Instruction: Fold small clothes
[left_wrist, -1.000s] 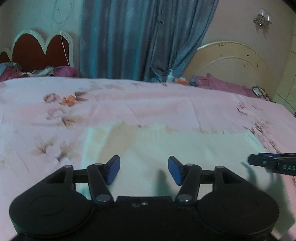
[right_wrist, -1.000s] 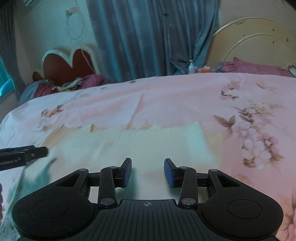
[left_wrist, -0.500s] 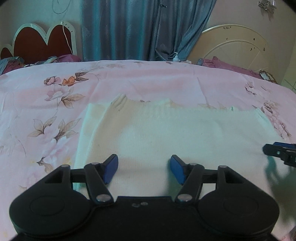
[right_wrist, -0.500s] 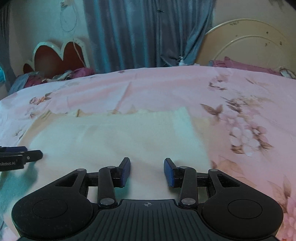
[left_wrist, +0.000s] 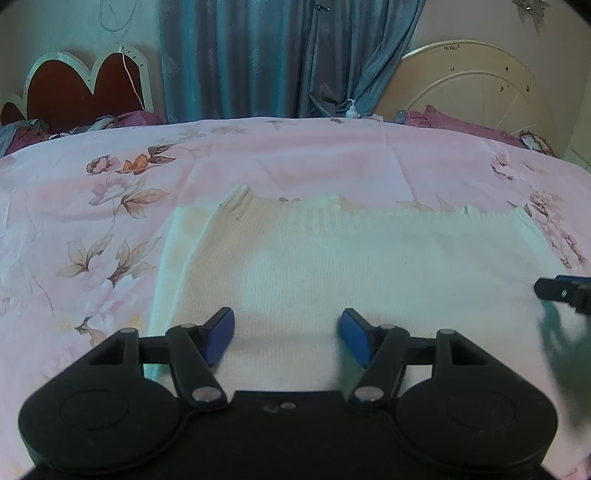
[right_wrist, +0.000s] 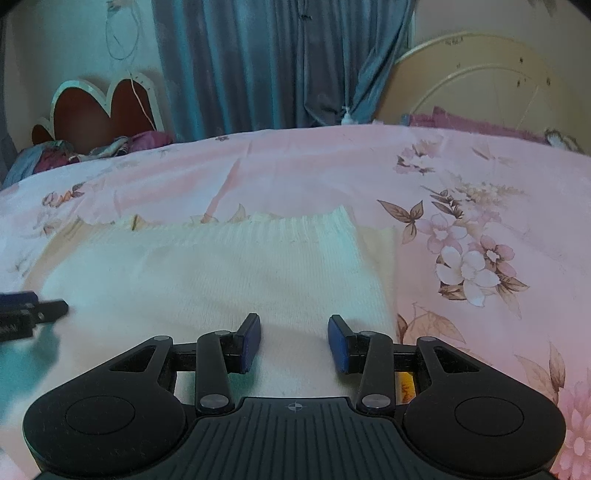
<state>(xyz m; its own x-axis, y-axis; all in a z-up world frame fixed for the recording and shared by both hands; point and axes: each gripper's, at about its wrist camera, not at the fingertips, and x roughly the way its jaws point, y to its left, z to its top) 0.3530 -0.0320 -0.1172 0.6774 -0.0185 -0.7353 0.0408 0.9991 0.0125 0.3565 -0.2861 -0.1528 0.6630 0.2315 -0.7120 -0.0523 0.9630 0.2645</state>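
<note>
Left wrist: left gripper (left_wrist: 287, 338) apparently gapes over sweater (left_wrist: 351, 258).

Both views are dim with a bluish cast, soft and slightly blurred. The fisheye bends the bed's (left_wrist: 295, 155) far edge and darkens the picture's corners. Faint shadows lie under each gripper.

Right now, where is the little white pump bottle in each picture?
Left wrist view: the pump bottle stands beyond the bed's far edge, right of centre, in front of the blue curtain.
Right wrist view: the same bottle shows at the far edge, right of centre, small and blurry.
Shared landmark: the blue curtain behind it in both.
</note>
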